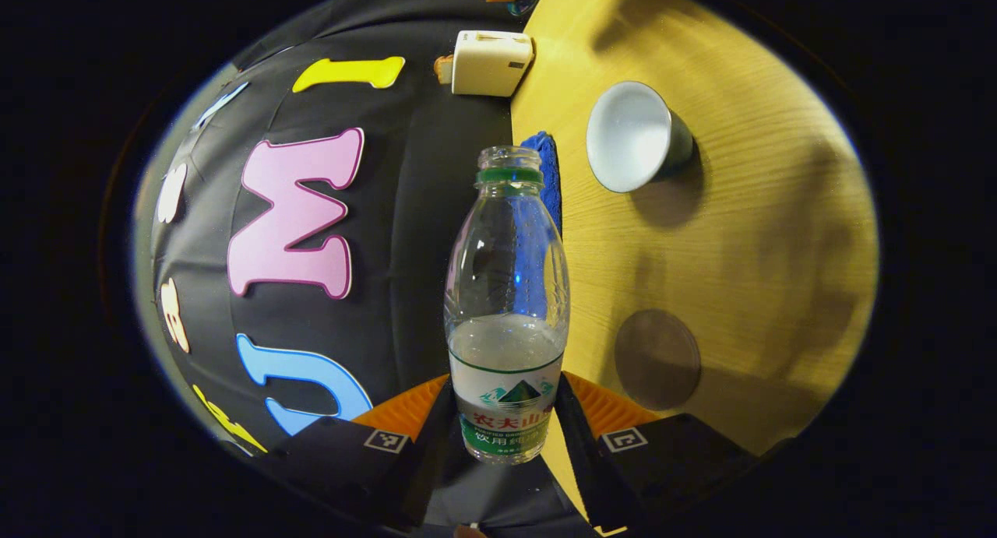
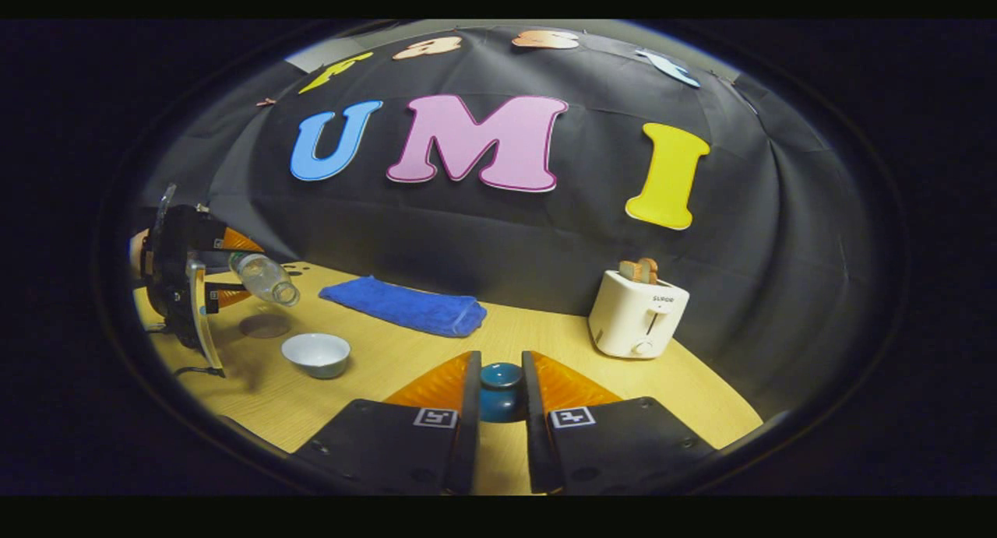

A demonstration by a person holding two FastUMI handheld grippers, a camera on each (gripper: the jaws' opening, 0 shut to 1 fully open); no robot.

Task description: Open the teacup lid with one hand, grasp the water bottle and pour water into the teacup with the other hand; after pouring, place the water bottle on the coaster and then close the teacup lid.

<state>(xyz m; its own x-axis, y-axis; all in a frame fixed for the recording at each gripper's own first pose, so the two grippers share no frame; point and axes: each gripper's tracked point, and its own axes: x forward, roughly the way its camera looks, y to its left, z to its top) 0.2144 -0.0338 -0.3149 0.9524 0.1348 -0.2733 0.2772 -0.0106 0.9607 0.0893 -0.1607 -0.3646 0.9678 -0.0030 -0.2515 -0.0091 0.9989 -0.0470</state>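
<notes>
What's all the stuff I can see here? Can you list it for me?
Water bottle: one, clear with green neck ring, uncapped, part full, held tilted above the table.
Teacup: one, white inside, uncovered, on the table.
Teacup lid: one, dark teal, between the right fingers.
Coaster: one, brown, round, bare, on the table.
Towel: one, blue, folded, by the wall.
Toaster: one, white, bread in its slots.
Table: one, light wood.
Left gripper: fingers pressed on the bottle.
Right gripper: fingers pressed on the lid.
</notes>
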